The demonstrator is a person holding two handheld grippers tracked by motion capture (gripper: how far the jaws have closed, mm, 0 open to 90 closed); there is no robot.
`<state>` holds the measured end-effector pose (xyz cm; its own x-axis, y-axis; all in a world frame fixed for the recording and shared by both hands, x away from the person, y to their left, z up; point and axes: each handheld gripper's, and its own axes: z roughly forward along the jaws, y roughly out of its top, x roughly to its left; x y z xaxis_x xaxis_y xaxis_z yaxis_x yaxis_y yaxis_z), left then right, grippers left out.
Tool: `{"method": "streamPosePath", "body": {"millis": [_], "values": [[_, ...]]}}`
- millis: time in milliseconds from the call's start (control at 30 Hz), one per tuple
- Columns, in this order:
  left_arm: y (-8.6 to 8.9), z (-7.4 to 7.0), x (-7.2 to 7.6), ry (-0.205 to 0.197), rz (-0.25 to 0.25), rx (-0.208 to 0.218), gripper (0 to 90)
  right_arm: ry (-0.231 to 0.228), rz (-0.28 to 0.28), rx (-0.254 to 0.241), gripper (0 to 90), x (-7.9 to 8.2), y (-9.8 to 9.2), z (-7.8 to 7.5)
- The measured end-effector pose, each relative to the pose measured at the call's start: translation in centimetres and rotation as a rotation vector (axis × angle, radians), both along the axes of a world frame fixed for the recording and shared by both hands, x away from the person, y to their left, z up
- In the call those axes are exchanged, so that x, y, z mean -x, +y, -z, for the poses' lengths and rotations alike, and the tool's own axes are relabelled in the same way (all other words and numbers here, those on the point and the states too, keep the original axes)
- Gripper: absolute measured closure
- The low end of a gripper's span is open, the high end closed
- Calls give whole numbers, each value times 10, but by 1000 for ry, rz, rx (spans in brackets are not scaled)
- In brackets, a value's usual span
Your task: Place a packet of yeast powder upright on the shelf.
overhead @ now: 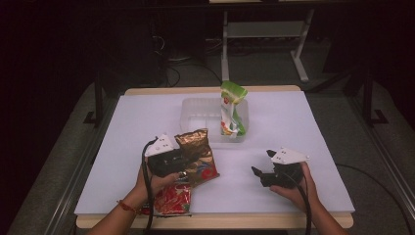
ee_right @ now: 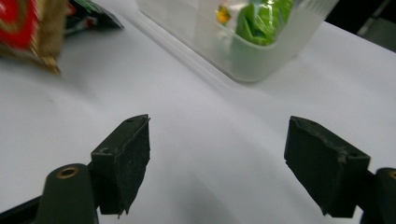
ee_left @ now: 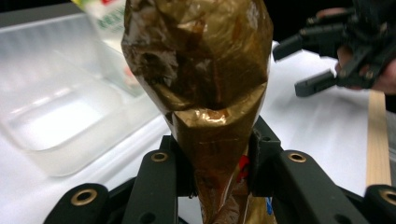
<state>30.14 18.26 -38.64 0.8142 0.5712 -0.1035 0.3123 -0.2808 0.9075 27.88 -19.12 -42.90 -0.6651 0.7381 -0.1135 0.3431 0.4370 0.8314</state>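
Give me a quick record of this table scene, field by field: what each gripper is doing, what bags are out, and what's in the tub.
left gripper: shut on the gold snack bag, pinching its lower end
right gripper: open, nothing between the jaws, above bare table
clear tub: at mid table, holds the green and white bag, which stands up above its rim
red snack bag: flat on the table near the front edge, by the left hand
table: white sheet over a wooden top
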Motion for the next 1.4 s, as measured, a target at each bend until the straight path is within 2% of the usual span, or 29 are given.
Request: {"method": "streamPosePath", "body": {"millis": [67,100,167,233,300,367,467,600,800,867,933,1033,1067,1133,1200,1400], "values": [[3,-3,-1,-14,-39,-3,688,-7,12,14,175,-2,-3,1],[4,-4,-1,-22,-55,-3,688,-7,10,1,175,-3,-5,1],[5,-5,-2,-28,-68,-9,688,-14,16,-11,175,-4,-9,1],[4,-7,-4,-37,-79,-15,688,-20,21,6,175,-5,-10,2],[3,-10,-8,-29,-81,6,688,-7,22,0,176,-6,-12,4],[1,-13,-11,-40,-88,9,688,-6,22,16,189,-7,-10,6],[0,-21,-15,-42,-96,42,688,-4,15,40,189,-6,-7,8],[-2,-31,-24,-51,-135,55,688,-12,0,57,189,-4,-3,8],[-9,-42,-40,-62,-193,64,688,1,-5,54,188,-5,-1,8],[-13,-43,-46,-47,-207,72,688,0,-6,51,188,-5,-2,8],[-18,-45,-53,-60,-236,55,689,3,-4,49,188,-5,-2,8],[-24,-45,-62,-46,-263,51,688,2,-3,54,188,-5,-2,8],[-27,-45,-66,-52,-284,36,689,2,-5,52,188,-5,-2,8],[-30,-45,-72,-39,-301,28,688,2,-4,47,188,-4,-2,7],[-35,-46,-76,-50,-337,4,689,4,-8,42,187,-4,-2,6],[-52,-48,-90,-58,-381,-41,689,5,-23,43,187,-5,-1,7]]}}
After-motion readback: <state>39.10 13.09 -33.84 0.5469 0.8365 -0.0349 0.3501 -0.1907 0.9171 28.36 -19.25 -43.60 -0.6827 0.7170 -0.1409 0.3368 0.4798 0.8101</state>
